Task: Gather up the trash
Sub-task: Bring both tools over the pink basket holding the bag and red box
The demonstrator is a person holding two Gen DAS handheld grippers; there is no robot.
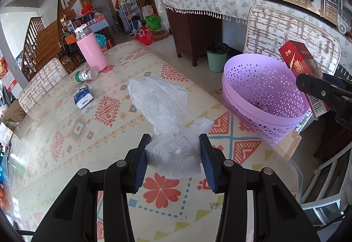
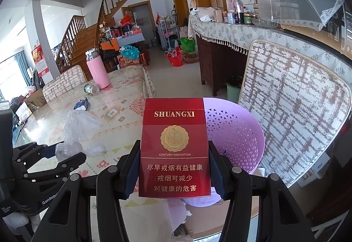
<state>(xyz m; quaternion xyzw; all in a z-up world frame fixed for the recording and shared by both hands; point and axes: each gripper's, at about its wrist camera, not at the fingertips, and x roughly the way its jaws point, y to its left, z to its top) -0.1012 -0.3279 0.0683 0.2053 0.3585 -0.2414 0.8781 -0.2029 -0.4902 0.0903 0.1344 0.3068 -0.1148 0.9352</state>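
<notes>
My left gripper (image 1: pixel 173 149) is shut on a crumpled clear plastic bag (image 1: pixel 158 105) that rests on the patterned table (image 1: pixel 66 154). My right gripper (image 2: pixel 173 165) is shut on a red Shuangxi cigarette pack (image 2: pixel 173 147) and holds it upright just in front of a purple perforated basket (image 2: pixel 233 132). In the left wrist view the pack (image 1: pixel 301 66) hangs at the basket's (image 1: pixel 264 92) right rim, with small scraps at the basket's bottom. The bag also shows in the right wrist view (image 2: pixel 77 127), held by the left gripper (image 2: pixel 66 154).
On the table's far side stand a pink thermos (image 1: pixel 91 50), a small bottle lying on its side (image 1: pixel 87 76) and a blue tissue pack (image 1: pixel 83 96). A padded chair back (image 1: pixel 286 37) stands behind the basket. A green bin (image 1: pixel 216 59) sits on the floor.
</notes>
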